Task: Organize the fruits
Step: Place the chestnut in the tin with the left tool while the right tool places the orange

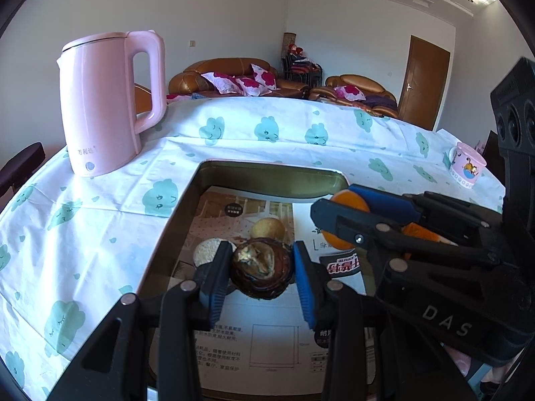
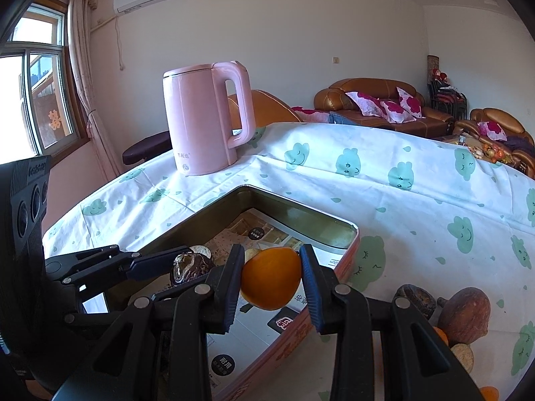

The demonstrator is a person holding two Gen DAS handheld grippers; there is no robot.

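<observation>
Left wrist view is showing the left tool (image 1: 260, 275) clamping a dark brown, wrinkled fruit (image 1: 260, 272) between its blue pads, hanging just above the paper lining of the metal tin (image 1: 267, 175). Right wrist view is showing the right tool (image 2: 271, 279) squeezing an orange (image 2: 271, 277) the same way, over the tin's near right edge. Both fruits are sitting inside the tin's outline, so the step in hand appears to be setting them down.

Doing it well is probably a matter of lowering each fruit until it is touching the paper before easing the grip, since round fruit is likely to roll. The two tools are working close together (the right one is crossing in front of the left camera), so releasing one at a time should be avoiding a knock.

Just beyond the dark fruit, a yellowish fruit (image 1: 267, 229) and a pale speckled one (image 1: 209, 250) are already lying in the tin. More fruits (image 2: 464, 314) are waiting on the surface beside the tin's right side. Farther back, a pink kettle (image 1: 107, 103) is standing on the cloud-print cloth (image 1: 83, 220).
</observation>
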